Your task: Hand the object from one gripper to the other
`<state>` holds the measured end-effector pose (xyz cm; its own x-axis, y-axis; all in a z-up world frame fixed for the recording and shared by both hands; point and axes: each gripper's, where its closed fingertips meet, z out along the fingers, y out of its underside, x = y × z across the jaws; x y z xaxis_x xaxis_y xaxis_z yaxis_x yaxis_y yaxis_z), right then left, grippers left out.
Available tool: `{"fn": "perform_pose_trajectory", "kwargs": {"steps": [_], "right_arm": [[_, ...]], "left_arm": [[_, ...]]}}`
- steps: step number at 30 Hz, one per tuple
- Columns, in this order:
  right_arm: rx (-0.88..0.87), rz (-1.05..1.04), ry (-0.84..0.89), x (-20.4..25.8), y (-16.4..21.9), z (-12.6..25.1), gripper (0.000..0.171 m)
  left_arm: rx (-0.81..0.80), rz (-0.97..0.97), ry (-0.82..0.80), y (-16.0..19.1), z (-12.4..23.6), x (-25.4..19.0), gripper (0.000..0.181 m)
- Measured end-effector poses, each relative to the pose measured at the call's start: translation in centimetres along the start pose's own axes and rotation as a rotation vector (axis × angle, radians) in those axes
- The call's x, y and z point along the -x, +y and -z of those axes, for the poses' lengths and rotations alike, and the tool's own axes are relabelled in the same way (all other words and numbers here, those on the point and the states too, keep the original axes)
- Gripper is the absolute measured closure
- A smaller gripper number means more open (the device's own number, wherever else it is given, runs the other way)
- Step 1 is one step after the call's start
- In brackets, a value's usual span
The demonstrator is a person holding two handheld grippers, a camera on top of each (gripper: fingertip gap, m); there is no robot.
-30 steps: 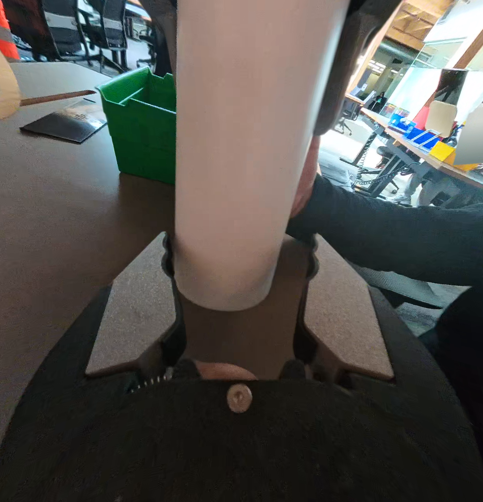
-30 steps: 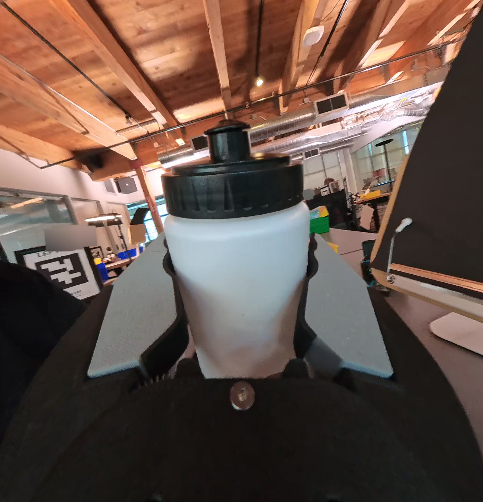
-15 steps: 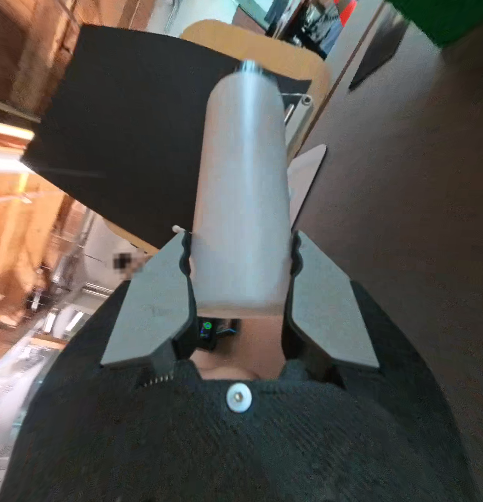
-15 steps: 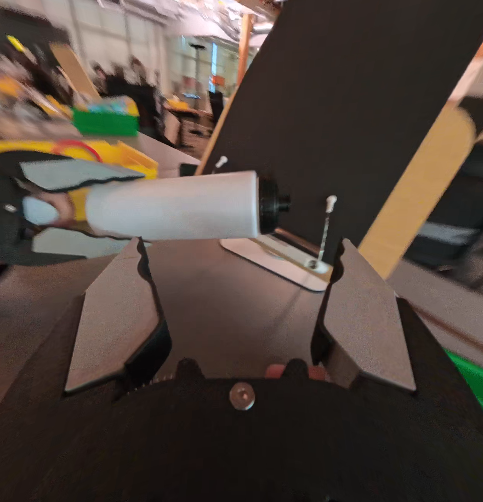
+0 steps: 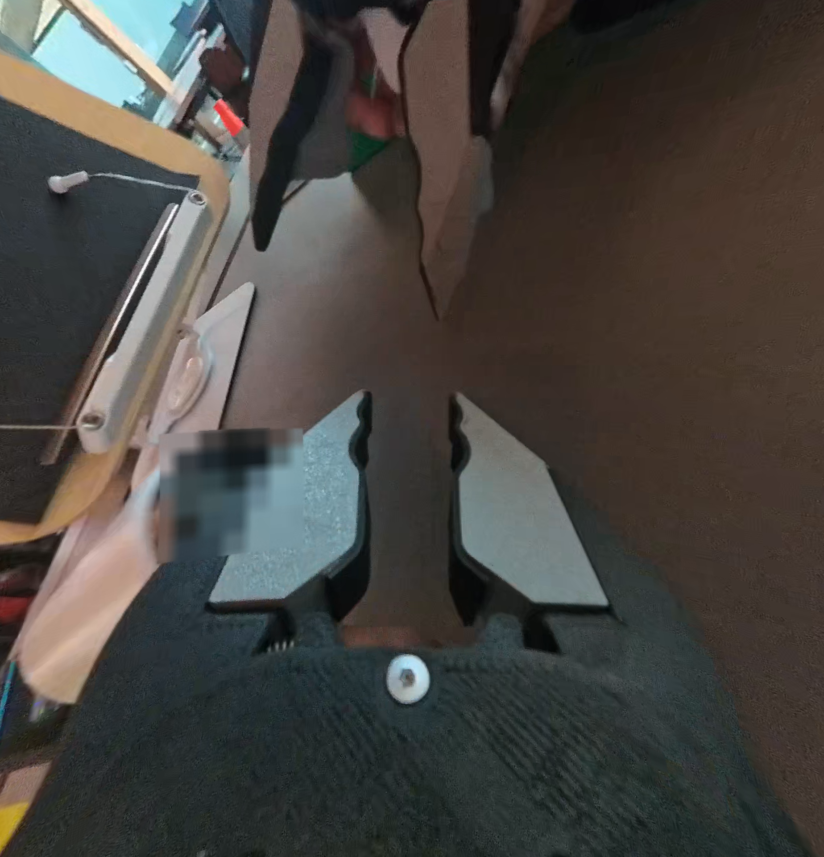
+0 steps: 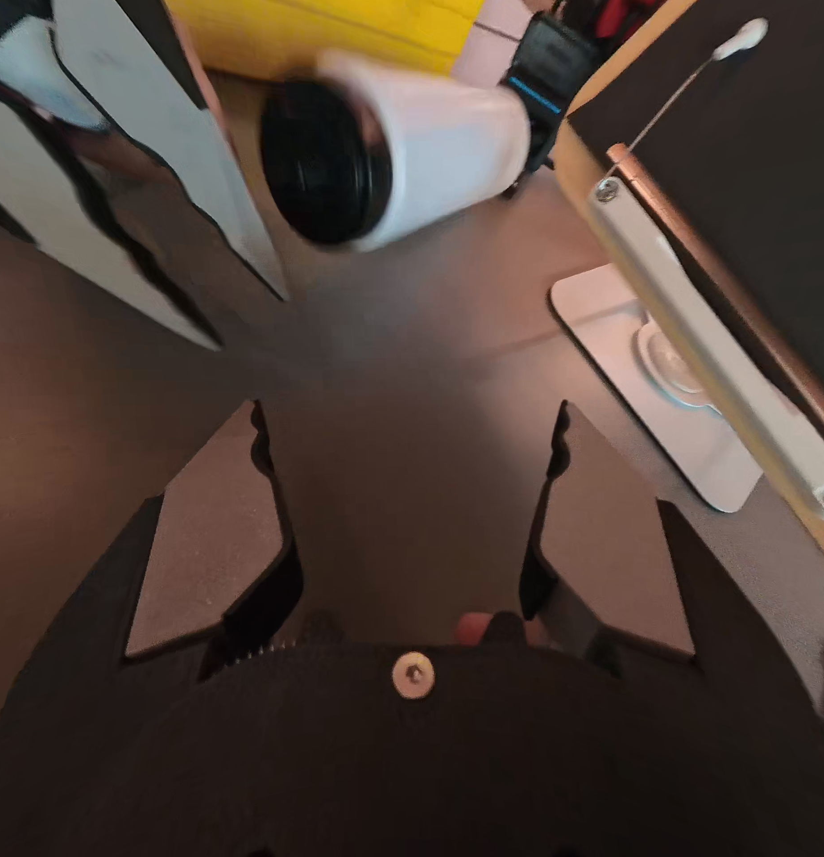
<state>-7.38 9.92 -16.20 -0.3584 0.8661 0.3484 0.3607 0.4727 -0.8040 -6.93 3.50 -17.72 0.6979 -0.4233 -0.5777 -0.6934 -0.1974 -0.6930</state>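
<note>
**Item:** white squeeze bottle with black screw cap.
**Location:** on its side at the far part of the brown desk, cap end towards the right wrist camera. It lies between the left gripper's fingers and the black wood-edged panel, in front of a yellow container. It is badly blurred, so it may be rolling or dropping rather than resting.

**Left gripper**: narrow gap, nothing between the fingers. From the right wrist view it stands just beside the cap, apart from the bottle.
**Right gripper**: spread wide and empty, pointing at the bottle from some way off. It shows only as a blur in the left wrist view.

**Status (judged):** neither gripper holds the bottle, so the handover cannot be called finished.

**Handling notes:**
- Let the bottle come to rest before reaching for it.
- Approach with the wide right gripper, fingers straddling the white body across its width. Avoid the cap, whose ribbed rim gives a shorter seat.
- A smooth round body tends to roll away from a one-sided touch, so close both fingers evenly.
- Keep clear of the panel's metal bracket and the white base plate.
</note>
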Motion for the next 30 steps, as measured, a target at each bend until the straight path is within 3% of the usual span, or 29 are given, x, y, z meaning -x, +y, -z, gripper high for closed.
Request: {"fn": "perform_pose_trajectory", "kwargs": {"steps": [3, 5, 7, 10, 12, 15, 17, 19, 24, 26, 27, 30], "right_arm": [[0.013, 0.018, -0.07, 1.1, 0.6, -0.1, 0.062], [0.024, -0.005, -0.108, 1.5, 0.9, -0.3, 0.061], [0.01, -0.025, -0.117, 1.5, 0.7, -0.3, 0.061], [-0.014, -0.049, -0.128, 1.5, 0.3, 0.0, 0.06], [-0.037, -0.082, -0.157, 1.7, -0.1, 0.3, 0.061], [-0.064, -0.108, -0.189, 2.0, -0.5, 0.4, 0.061], [-0.066, -0.107, -0.202, 2.2, -0.6, 0.6, 0.061], [-0.074, -0.099, -0.209, 2.4, -0.6, 0.8, 0.061], [-0.136, -0.125, -0.21, 1.7, -1.6, 2.0, 0.062], [-0.166, -0.146, -0.218, 1.4, -2.0, 2.5, 0.063], [-0.177, -0.156, -0.218, 1.2, -2.1, 2.7, 0.063], [-0.199, -0.167, -0.217, 0.9, -2.4, 3.3, 0.066]], "left_arm": [[-0.039, 0.007, 0.047, -0.9, 1.3, -2.4, 0.145], [-0.037, 0.029, -0.046, -1.4, 2.5, -1.2, 0.138], [-0.034, 0.08, -0.102, -1.8, 4.3, 0.4, 0.118], [0.13, 0.054, -0.066, -0.9, 6.9, 2.9, 0.078], [0.257, -0.115, -0.05, 0.0, 7.9, 5.9, 0.081], [0.382, -0.288, 0.134, 1.6, 7.2, 9.1, 0.104], [0.473, -0.375, 0.176, 3.2, 5.3, 11.6, 0.105], [0.585, -0.421, 0.234, 5.2, 3.1, 12.8, 0.094], [0.618, -0.585, 0.385, 6.9, -1.7, 10.7, 0.102], [0.678, -0.626, 0.439, 8.4, -2.5, 9.6, 0.088], [0.718, -0.634, 0.474, 8.9, -2.3, 9.3, 0.094], [0.681, -0.421, 0.573, 7.8, -2.0, 7.0, 0.093]]}}
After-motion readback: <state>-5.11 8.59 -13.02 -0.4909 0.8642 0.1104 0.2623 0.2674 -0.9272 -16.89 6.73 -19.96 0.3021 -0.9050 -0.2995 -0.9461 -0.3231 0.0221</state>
